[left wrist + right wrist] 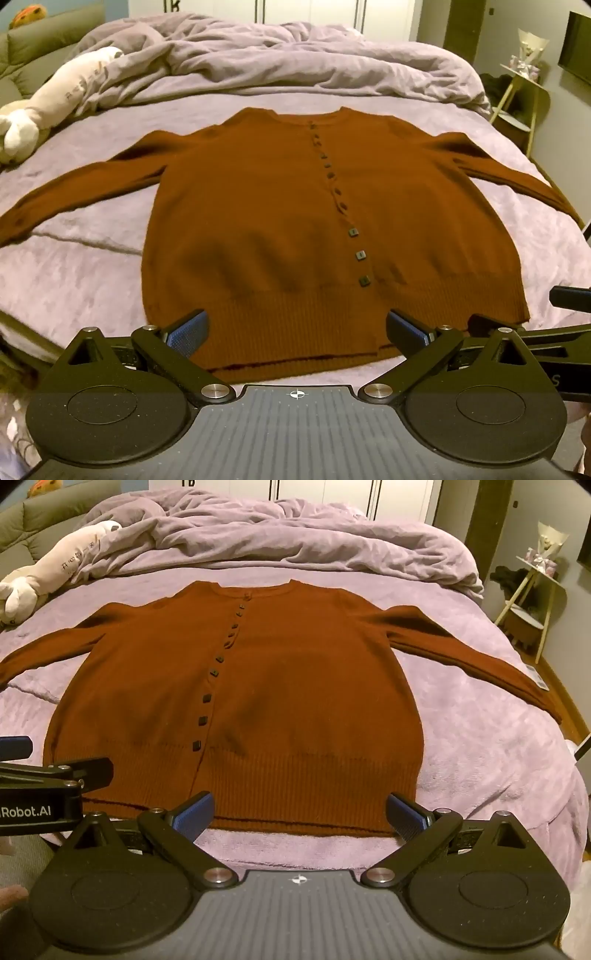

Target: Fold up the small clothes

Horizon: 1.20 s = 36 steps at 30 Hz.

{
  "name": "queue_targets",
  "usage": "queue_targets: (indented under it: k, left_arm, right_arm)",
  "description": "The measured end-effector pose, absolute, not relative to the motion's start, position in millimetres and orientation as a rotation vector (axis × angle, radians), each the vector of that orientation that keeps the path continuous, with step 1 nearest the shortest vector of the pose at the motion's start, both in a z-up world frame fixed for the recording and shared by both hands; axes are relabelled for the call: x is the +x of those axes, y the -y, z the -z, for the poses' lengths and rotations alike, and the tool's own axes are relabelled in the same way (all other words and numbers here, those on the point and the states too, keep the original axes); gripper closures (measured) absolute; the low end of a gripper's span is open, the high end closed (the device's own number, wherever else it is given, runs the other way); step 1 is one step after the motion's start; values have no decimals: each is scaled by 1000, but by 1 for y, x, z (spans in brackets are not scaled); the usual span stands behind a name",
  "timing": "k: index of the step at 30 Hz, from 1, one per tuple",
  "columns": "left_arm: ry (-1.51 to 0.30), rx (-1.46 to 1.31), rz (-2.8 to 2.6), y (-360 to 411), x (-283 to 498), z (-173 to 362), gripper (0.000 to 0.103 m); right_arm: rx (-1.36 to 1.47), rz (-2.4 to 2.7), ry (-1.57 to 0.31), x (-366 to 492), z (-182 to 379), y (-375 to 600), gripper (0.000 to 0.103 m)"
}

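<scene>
A rust-brown buttoned cardigan [280, 221] lies flat, front up, on the lilac bed cover, sleeves spread to both sides; it also shows in the right wrist view [295, 686]. A row of dark buttons [360, 254] runs down its front. My left gripper [295, 332] is open and empty, hovering just above the ribbed hem near its left half. My right gripper [299, 812] is open and empty, above the hem's right half. A white tag [537, 677] is on the right sleeve's cuff.
A rumpled lilac duvet [280, 55] is piled at the far end of the bed. A white plush toy [48, 103] lies at the far left by a green sofa [37, 48]. A small side table [532, 590] stands right of the bed. The right gripper's body [546, 347] is close beside my left one.
</scene>
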<state>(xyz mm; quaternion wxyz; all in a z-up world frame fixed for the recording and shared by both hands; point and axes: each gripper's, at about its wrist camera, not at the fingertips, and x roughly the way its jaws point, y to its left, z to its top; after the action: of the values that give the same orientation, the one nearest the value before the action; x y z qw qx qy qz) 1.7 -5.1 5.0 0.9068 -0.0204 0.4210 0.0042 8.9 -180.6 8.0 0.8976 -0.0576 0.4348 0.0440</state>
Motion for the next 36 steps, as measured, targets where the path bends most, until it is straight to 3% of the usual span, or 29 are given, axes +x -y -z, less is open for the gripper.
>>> queue_targets:
  k: [36]
  left_arm:
    - [-871,-44,-7,0,-1,-3,0]
  right_arm:
    - [-118,-91,-893,9,-10,182,4]
